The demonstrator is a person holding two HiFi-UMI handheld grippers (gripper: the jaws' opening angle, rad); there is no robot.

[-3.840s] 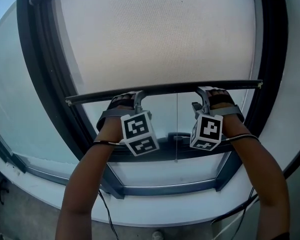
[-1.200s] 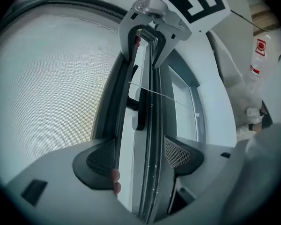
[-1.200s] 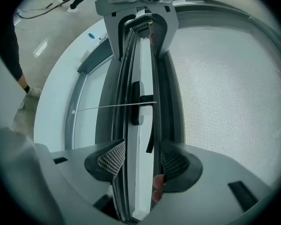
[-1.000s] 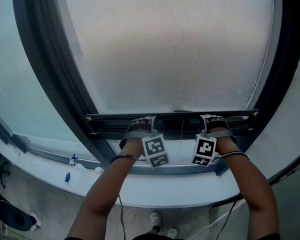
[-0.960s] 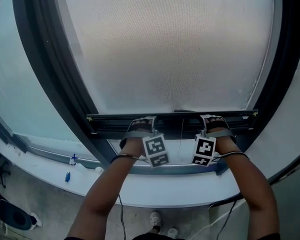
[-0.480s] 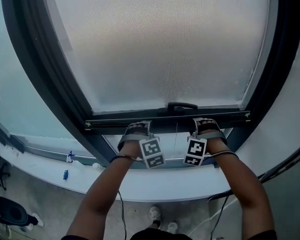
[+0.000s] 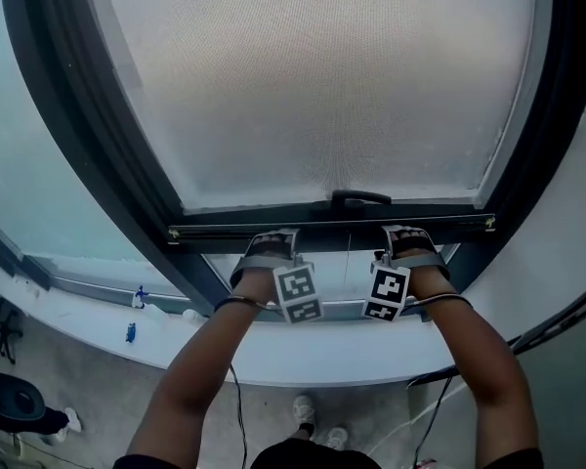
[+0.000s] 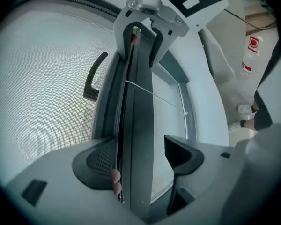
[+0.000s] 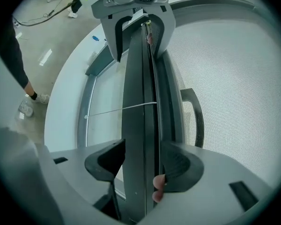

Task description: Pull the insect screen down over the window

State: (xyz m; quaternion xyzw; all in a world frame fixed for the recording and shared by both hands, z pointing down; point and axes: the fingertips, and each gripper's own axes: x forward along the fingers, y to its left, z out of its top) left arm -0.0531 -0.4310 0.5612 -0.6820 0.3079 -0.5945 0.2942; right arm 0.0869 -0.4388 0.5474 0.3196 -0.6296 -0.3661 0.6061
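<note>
The insect screen's pale mesh (image 7: 313, 86) covers most of the window. Its dark bottom bar (image 7: 332, 228) lies low, just above the lower frame, with a black handle (image 7: 361, 198) on it. My left gripper (image 7: 271, 237) straddles the bar (image 8: 138, 102). The jaw on the mesh side rests against it and the other stands off with a gap, so this gripper (image 8: 140, 149) is open. My right gripper (image 7: 407, 233) is further right on the bar (image 9: 140, 78). Both jaws of this gripper (image 9: 143, 153) lie against the bar. A thin cord (image 9: 117, 109) hangs from the bar.
A dark window frame (image 7: 98, 135) surrounds the screen, and a white sill (image 7: 303, 355) runs below it. Small blue bits (image 7: 132, 332) lie on the sill at left. A person's shoes (image 7: 303, 413) show on the floor. Another person (image 9: 14, 55) stands at the left.
The bar and both grippers have come down toward the lower frame, and the mesh covers more of the window. The handle has come into view. Little has moved in the last half second.
</note>
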